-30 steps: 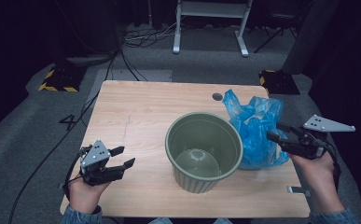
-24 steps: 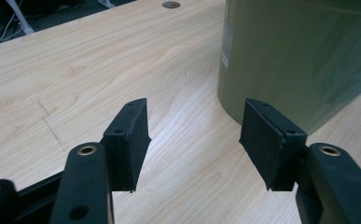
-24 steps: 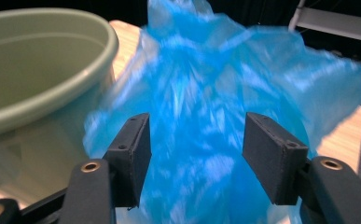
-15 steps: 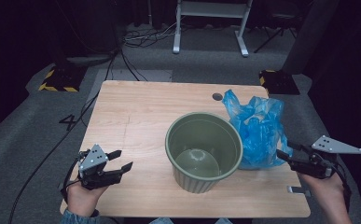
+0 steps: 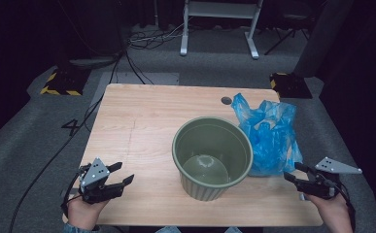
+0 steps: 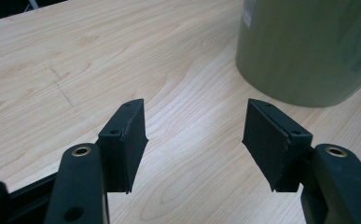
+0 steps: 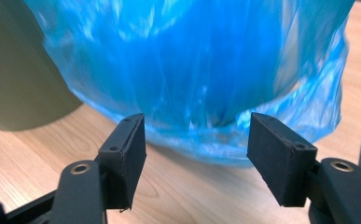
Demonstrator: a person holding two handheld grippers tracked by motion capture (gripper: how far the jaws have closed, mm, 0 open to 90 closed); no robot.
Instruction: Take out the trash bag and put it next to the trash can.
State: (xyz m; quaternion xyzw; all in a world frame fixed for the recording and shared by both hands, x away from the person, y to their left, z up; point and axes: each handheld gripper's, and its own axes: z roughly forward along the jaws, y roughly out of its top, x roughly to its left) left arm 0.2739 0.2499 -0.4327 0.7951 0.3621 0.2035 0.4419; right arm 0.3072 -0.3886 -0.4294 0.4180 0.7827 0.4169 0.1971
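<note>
High view. Left hand-held gripper (image 5: 120, 177) sits over the near left corner of the desk (image 5: 142, 121), jaws wide, nothing between them. They have just been opening a little further. The green pot (image 5: 212, 158) stands upright off to its right, well apart from the jaw tips, bare desk between. Right hand-held gripper (image 5: 292, 174) is at the near right edge, jaws apart and empty; they too have just been opening. The blue plastic bag (image 5: 270, 133) lies just ahead of its tips, near but apart, and leans against the pot's right side. The person's hands are cut off by the bottom edge. The right gripper's jaws are small and dark here, so the gap to the bag is hard to judge.

Left gripper view. Left hand-held gripper (image 6: 194, 135) stands wide over bare wood. The pot (image 6: 308, 46) rises ahead and to the right of the right jaw, apart from it, with its rim and far side cut off by the frame.

Right gripper view. Right hand-held gripper (image 7: 197, 149) stands wide, pads clear. The bag (image 7: 206, 70) bulks straight ahead, its lower fold just beyond the jaw tips and not touching them. The plastic is blurred and its top is cut off; whatever is inside cannot be made out. The pot's wall (image 7: 19, 79) shows ahead on the left, out of focus.
</note>
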